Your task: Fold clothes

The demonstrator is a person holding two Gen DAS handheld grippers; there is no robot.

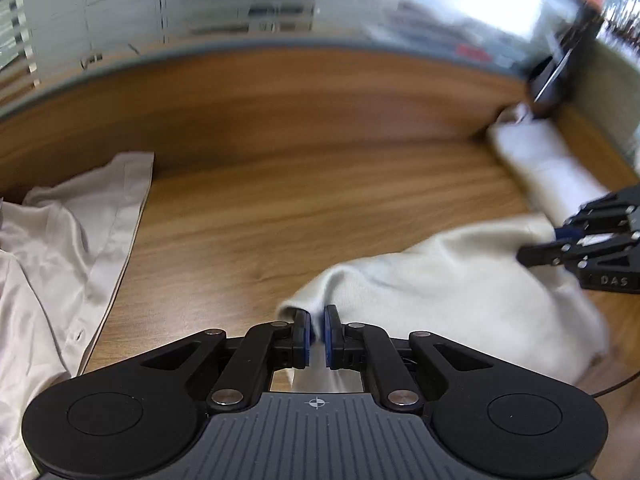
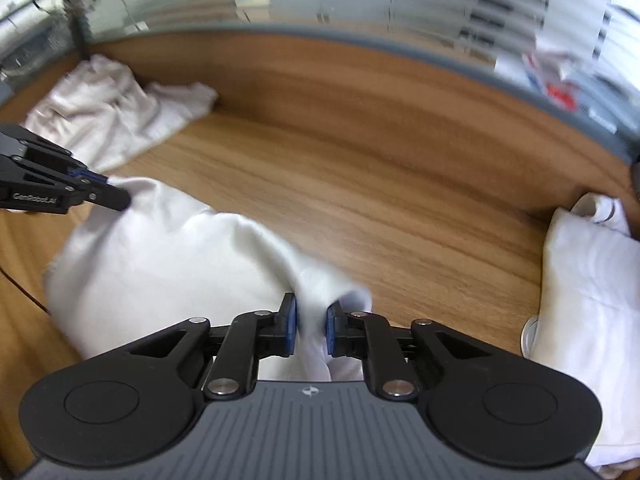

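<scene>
- Cloth first: the white garment (image 1: 440, 288) lies bunched on the wooden table (image 1: 280, 184), low in the middle of the surface, stretched between the two tongs.
- The left gripper (image 1: 316, 328) has its blue pads pressed onto a fold at one end of the garment; the right gripper (image 2: 311, 322) pinches a fold at the other end in the same way.
- It looks soft, light and limp, so it will likely sag and crease wherever it is unsupported; a knit like this should not slip much from rubbery pads.
- Best holds, by my judgement, are corners or hems, well apart, so the span pulls flat; both present grips sit on bunched folds, not clean edges.
- A crumpled beige shirt (image 1: 60, 248) lies at the left side of the table, apart from the garment.
- A folded white stack (image 2: 588, 280) sits along the right side, near the right gripper.
- A raised wooden lip with a grey edge and frosted glass closes the far side.
- Bare wood lies ahead between the two piles, probably room enough to spread the garment forward.
</scene>
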